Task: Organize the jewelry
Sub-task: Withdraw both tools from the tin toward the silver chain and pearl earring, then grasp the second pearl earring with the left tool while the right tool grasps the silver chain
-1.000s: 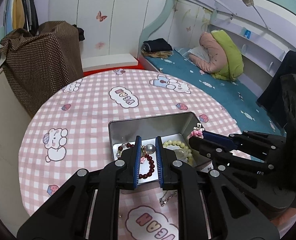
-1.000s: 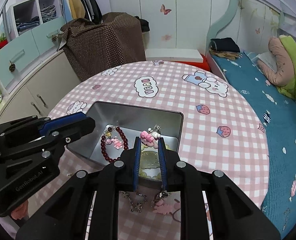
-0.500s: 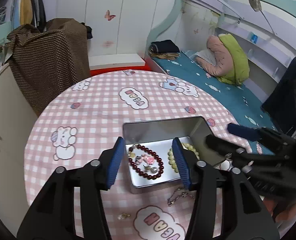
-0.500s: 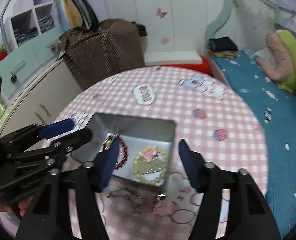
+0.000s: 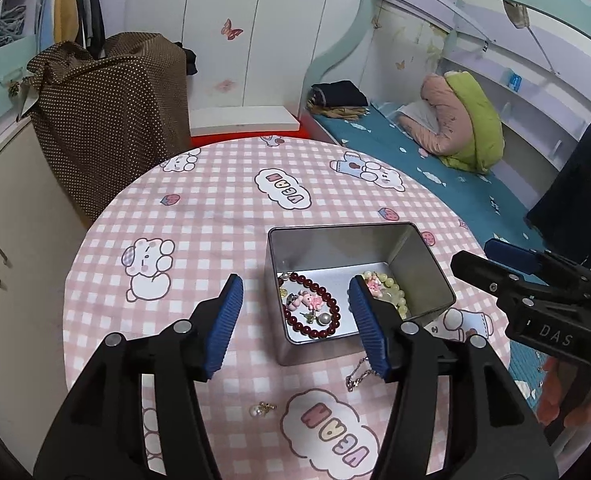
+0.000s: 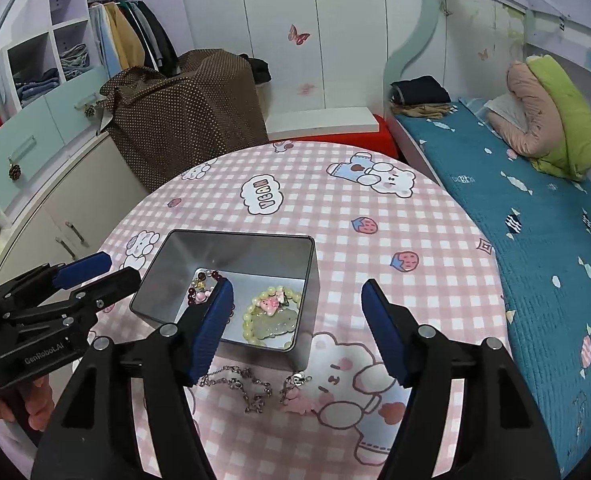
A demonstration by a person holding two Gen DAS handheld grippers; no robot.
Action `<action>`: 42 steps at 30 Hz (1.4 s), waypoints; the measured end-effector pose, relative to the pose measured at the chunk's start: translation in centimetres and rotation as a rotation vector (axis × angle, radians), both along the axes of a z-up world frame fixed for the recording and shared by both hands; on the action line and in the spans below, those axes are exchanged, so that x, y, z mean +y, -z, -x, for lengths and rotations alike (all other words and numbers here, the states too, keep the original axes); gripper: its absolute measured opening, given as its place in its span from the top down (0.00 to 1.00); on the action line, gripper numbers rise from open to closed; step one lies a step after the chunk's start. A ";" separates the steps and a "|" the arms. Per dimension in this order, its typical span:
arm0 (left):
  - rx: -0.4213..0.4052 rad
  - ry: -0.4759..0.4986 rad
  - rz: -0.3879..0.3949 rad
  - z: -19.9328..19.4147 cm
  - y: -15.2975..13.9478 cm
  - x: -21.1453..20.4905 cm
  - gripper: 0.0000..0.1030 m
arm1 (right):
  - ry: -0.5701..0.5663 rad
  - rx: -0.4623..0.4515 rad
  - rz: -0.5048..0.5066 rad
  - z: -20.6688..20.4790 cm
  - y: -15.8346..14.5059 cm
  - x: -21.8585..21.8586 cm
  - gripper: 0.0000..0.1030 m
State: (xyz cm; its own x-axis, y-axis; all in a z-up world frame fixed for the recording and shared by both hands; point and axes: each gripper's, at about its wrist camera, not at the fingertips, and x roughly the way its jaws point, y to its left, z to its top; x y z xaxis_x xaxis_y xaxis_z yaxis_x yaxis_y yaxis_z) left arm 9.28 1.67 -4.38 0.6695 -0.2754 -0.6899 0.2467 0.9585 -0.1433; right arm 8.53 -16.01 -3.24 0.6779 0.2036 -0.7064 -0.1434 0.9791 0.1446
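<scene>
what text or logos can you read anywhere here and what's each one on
"GenRobot.AI": on the body of the left tongs, seen from the right wrist.
"DAS": on the body of the right tongs, seen from the left wrist.
"YEAN": in the cloud prints on the tablecloth; the one nearest the left wrist camera lies upside down, its first letter unsure.
Blue item on the bed shelf: too small to read.

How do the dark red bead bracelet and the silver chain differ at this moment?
The dark red bead bracelet lies inside the metal tin, while the silver chain lies outside it on the tablecloth. The bracelet forms a closed ring of round beads; the chain sprawls loosely in thin links. Neither is held.
</scene>
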 end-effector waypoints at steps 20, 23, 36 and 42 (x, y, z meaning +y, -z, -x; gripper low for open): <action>0.058 -0.046 -0.024 1.6 2.2 2.5 0.20 | 0.110 0.086 0.034 2.2 3.2 -3.1 0.12; 0.076 -0.034 -0.032 2.2 3.0 2.8 0.19 | 0.091 0.099 0.046 2.8 3.9 -2.7 0.10; 0.079 0.043 -0.092 4.3 6.5 3.0 0.26 | 0.029 0.150 0.066 3.9 6.4 -0.6 0.10; 0.080 0.066 -0.102 4.4 7.6 2.8 0.49 | 0.000 0.142 0.080 4.0 6.5 0.3 0.10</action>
State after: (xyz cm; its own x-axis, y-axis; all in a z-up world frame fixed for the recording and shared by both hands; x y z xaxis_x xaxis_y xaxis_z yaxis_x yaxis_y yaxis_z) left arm 4.90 4.48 -11.99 0.5941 -0.2427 -0.7669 0.3016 0.9511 -0.0673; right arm 4.57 -15.75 -9.77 0.5704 0.1425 -0.8089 -0.1266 0.9883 0.0848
